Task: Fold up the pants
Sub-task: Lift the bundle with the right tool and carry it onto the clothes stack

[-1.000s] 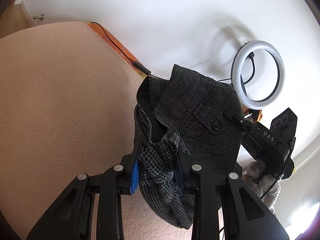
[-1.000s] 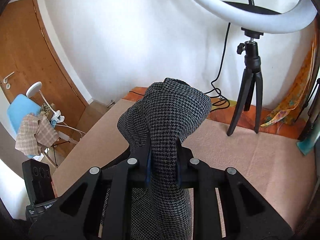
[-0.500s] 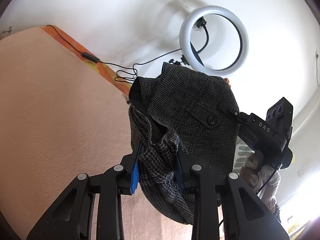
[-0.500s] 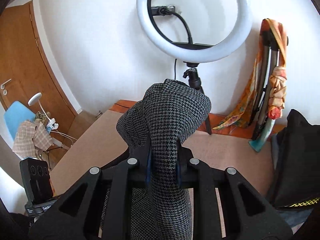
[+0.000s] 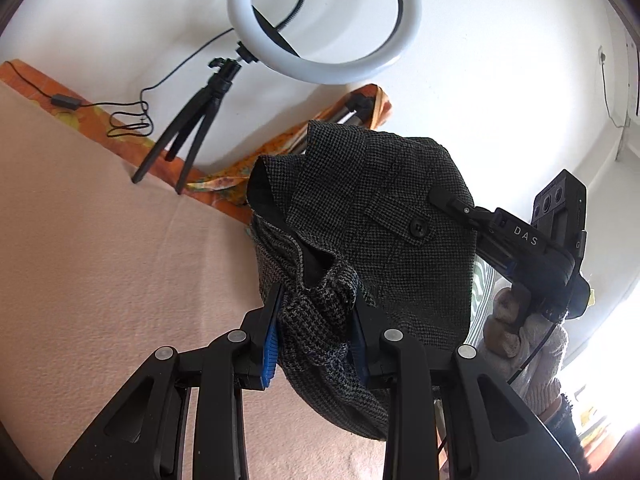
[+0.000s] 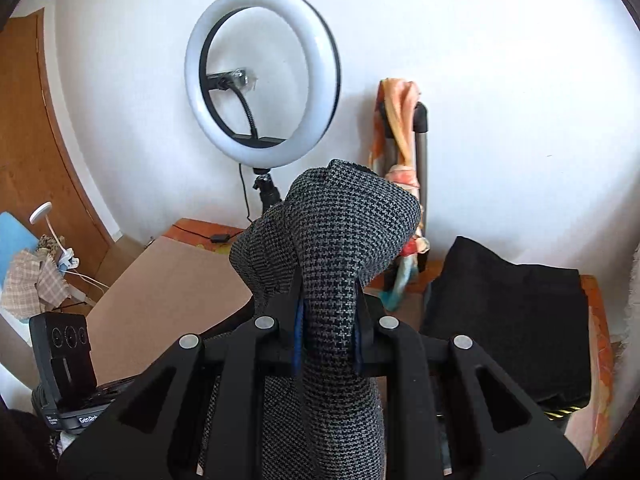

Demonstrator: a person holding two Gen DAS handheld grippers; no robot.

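Note:
The pants (image 5: pixel 384 216) are dark grey houndstooth with a buttoned pocket flap. Both grippers hold them up in the air above the peach-coloured bed surface (image 5: pixel 100 260). My left gripper (image 5: pixel 316 320) is shut on a bunched edge of the pants. My right gripper (image 6: pixel 326 320) is shut on a fold of the same pants (image 6: pixel 336 232), which drape over its fingers. The right gripper also shows at the right of the left wrist view (image 5: pixel 520 240), in a gloved hand and touching the cloth's far side.
A ring light (image 6: pixel 262 80) on a tripod (image 5: pixel 188 120) stands at the wall behind the bed. A colourful scarf hangs on a stand (image 6: pixel 400 140). Folded black clothing (image 6: pixel 508 312) lies at the right. A wooden door (image 6: pixel 32 140) and cluttered chair (image 6: pixel 28 272) are left.
Both grippers have swung to the right with the pants still held. The ring light moved left in both views, and the black clothing came further into the right wrist view.

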